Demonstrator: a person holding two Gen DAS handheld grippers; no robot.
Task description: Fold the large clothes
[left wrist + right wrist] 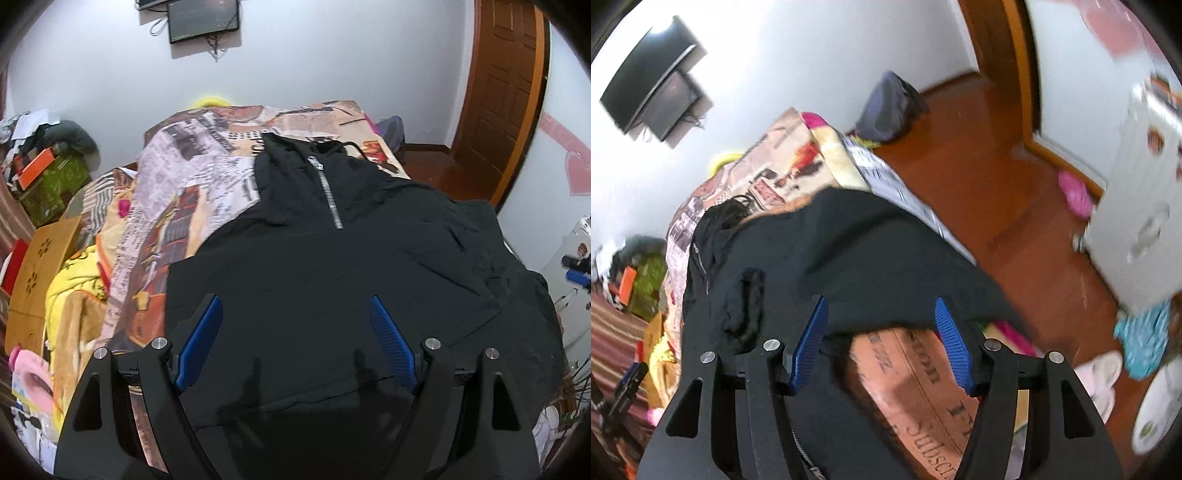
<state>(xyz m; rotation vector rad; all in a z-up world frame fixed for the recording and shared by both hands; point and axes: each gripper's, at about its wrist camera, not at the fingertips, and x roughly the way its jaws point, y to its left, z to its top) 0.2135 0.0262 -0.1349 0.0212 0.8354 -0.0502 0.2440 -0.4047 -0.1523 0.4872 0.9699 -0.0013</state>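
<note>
Black zip-neck jacket (pixel 332 258) spread flat on the bed (pixel 166 192) over a newsprint-pattern blanket (pixel 207 147) — left gripper (pixel 295 317) with jaws wide and empty above it, right gripper (pixel 881 325) parted, nothing pinched — best to grab an edge low, then fold evenly.

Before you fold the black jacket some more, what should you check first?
1. Left gripper jaws open and empty: ok.
2. Right gripper jaws open, nothing pinched: ok.
3. Black jacket lies on the bed: ok.
4. Zipper faces up, closed: ok.
5. Jacket flat: not ok, its right side is rumpled.
6. Sleeves tucked in: cannot tell.
</note>
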